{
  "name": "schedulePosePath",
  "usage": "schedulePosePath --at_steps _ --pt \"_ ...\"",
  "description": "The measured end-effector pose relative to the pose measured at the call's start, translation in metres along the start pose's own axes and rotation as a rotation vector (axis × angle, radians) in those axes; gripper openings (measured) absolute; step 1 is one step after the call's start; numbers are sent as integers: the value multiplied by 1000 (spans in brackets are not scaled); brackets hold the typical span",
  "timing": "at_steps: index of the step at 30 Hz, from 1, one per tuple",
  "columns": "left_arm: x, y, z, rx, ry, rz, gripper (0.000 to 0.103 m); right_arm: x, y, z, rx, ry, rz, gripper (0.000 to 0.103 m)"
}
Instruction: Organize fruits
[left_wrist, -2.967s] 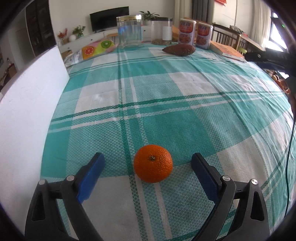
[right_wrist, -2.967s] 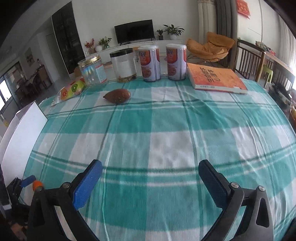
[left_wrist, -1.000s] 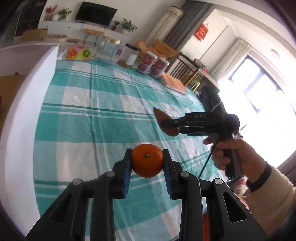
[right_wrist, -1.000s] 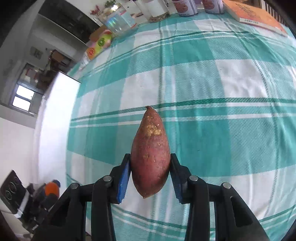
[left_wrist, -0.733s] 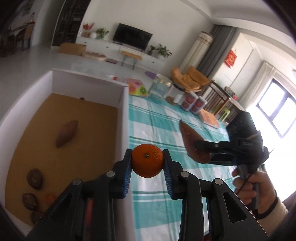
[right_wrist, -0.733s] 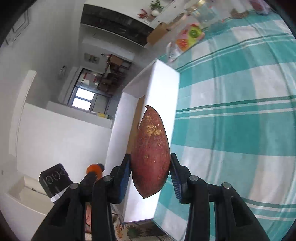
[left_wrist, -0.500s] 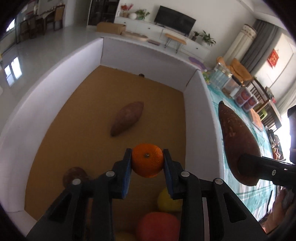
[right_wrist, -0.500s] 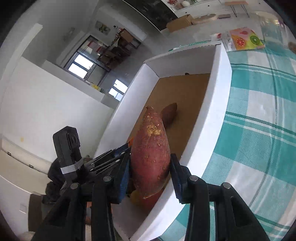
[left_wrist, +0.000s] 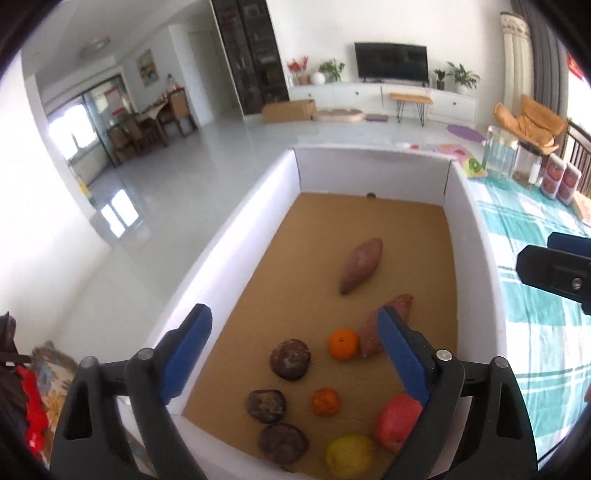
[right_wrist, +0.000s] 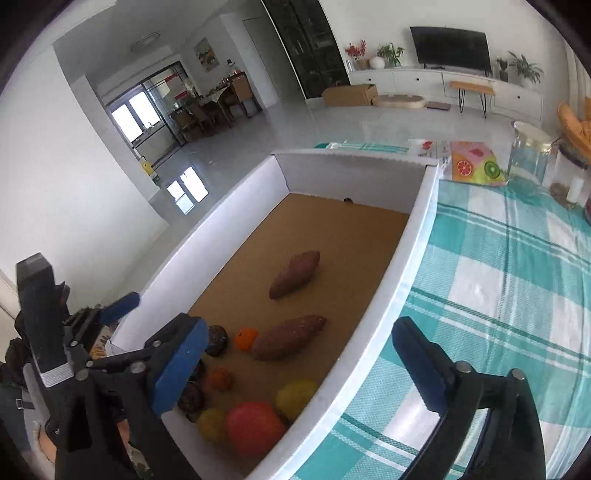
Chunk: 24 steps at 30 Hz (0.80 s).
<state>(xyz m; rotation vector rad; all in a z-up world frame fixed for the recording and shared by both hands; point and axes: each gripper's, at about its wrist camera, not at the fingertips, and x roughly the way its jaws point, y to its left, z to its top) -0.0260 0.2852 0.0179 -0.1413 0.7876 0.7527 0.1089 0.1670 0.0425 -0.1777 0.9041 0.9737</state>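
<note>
Both drops look done: left gripper (left_wrist: 291, 354) and right gripper (right_wrist: 299, 369) spread and empty above the box (left_wrist: 476, 236), orange (left_wrist: 343, 344) touching sweet potato (right_wrist: 289, 336) on its floor, so lift straight up, clear the wall.

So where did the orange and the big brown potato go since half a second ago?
Both were let go into the white box. The left gripper opened and the orange now lies on the box floor; the right gripper opened and its sweet potato lies touching the orange. The other sweet potato and the rest of the fruit stayed put.
</note>
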Motion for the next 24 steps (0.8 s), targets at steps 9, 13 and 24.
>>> schedulePosePath --at_steps 9,13,24 --pt "-12 23 -9 -90 55 -97 93 -27 26 -20 -90 38 -139 103" --pt "-19 20 -11 -84 55 -79 93 -24 30 -28 -108 57 -152 103" --pt "-18 30 -15 -120 60 -133 93 -17 41 -30 -134 67 -144 103"
